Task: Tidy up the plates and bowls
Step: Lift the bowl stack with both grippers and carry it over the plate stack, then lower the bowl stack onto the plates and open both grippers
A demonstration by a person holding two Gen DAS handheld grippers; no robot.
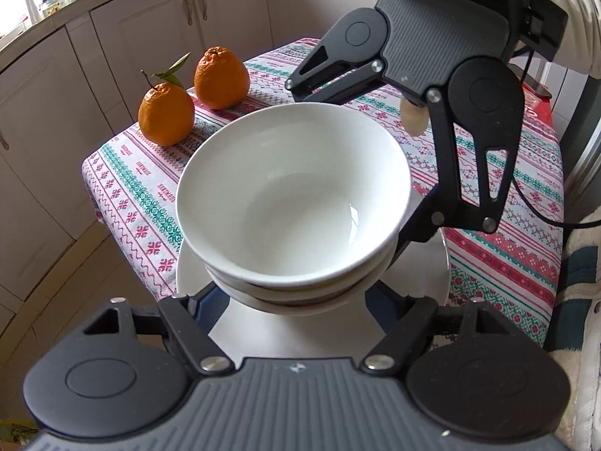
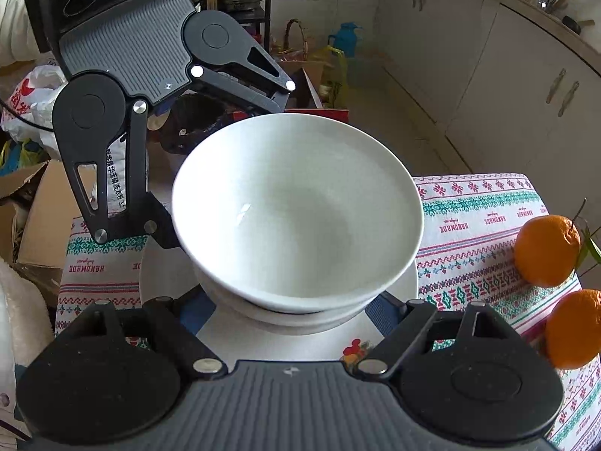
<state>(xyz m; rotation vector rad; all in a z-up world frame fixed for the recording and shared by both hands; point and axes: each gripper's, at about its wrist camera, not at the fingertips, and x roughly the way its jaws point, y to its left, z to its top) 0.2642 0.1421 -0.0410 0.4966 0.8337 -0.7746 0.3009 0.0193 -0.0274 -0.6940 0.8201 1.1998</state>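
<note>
Bowls (image 1: pixel 293 195) stacked on plate (image 1: pixel 432 285), between both claws — left claw (image 1: pixel 296 300), right claw (image 2: pixel 296 308) spread wide, contact unclear.

You have two bumpy orange tangerines (image 1: pixel 188 94) side by side on the patterned red-and-green woven tablecloth (image 1: pixel 127 188), cream kitchen cabinets (image 1: pixel 150 30) behind.

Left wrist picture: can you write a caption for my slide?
Stacked white bowls on a plate, both grippers flanking them, two oranges on the patterned tablecloth.
</note>
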